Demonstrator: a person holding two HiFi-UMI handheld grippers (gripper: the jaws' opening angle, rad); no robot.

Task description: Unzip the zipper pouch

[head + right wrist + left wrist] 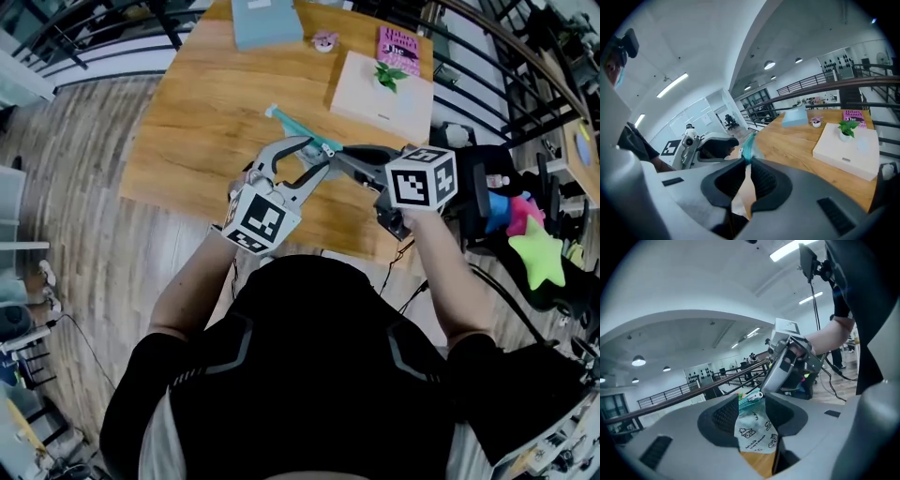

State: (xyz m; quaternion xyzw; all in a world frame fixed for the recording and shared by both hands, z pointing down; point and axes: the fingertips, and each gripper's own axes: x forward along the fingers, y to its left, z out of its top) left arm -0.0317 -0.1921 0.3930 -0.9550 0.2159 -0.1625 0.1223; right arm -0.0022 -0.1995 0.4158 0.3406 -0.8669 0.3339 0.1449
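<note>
Left gripper view shows the left tongs [752,402] open around the white-and-teal cloth zipper pouch [753,431]; grab its small white pull [754,394] while the right tongs [746,165] pinch the edge.

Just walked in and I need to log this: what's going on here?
A person holds a zipper pouch over the wooden table with two hand-held grippers. The right hand-held gripper is shut on one edge of it. The left hand-held gripper has its jaws apart, with the pouch's printed cloth between them, not pinched.
</note>
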